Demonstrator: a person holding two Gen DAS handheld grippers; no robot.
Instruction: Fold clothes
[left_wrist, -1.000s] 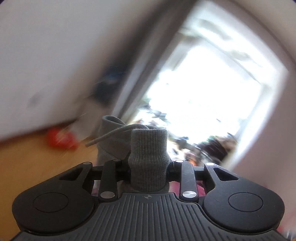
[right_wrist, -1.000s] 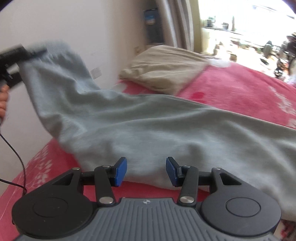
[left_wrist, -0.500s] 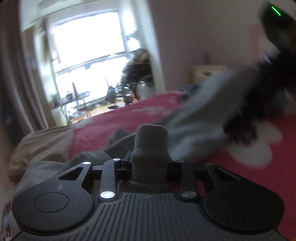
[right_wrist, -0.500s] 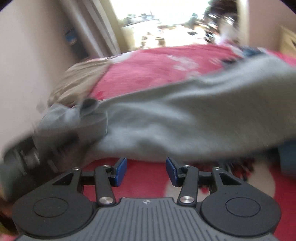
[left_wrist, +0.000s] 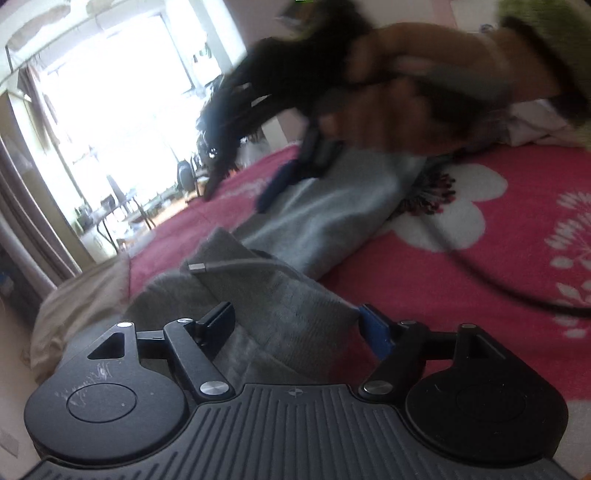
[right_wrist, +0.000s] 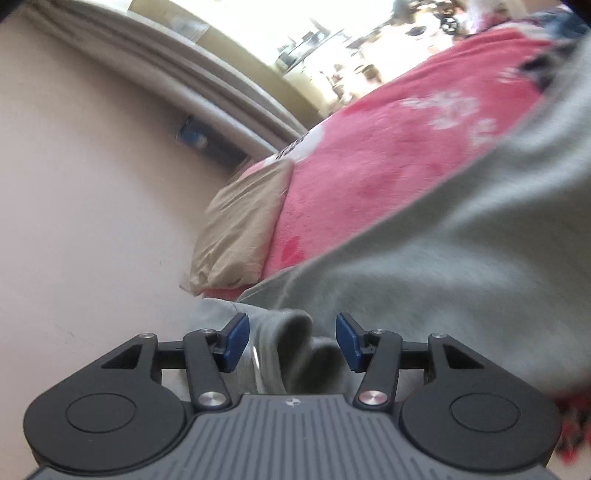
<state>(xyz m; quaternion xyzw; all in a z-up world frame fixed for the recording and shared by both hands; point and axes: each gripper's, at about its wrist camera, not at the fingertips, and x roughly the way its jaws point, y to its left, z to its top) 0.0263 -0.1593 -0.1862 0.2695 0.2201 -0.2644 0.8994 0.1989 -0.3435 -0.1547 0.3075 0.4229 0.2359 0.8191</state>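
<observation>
A grey sweatpant garment (left_wrist: 325, 214) lies on the red flowered bed cover (left_wrist: 461, 266). Its ribbed waistband (left_wrist: 280, 310) with a drawstring tip (left_wrist: 195, 266) lies between the spread fingers of my left gripper (left_wrist: 297, 325), which is open. In the right wrist view the grey garment (right_wrist: 461, 266) fills the right side, and a rolled ribbed edge (right_wrist: 299, 343) sits between the open fingers of my right gripper (right_wrist: 291, 341). The right gripper also shows, blurred, in the left wrist view (left_wrist: 288, 177), held by a hand above the cloth.
A beige pillow (right_wrist: 240, 229) lies at the head of the bed against a pale wall (right_wrist: 92, 203). A bright window with curtains (left_wrist: 110, 129) is behind. A black cable (left_wrist: 498, 288) crosses the red cover at right.
My left gripper has opened and let go of the ribbed waistband, which now rests on the bed. Both grippers have swung down toward the cloth; the right one stays open.
</observation>
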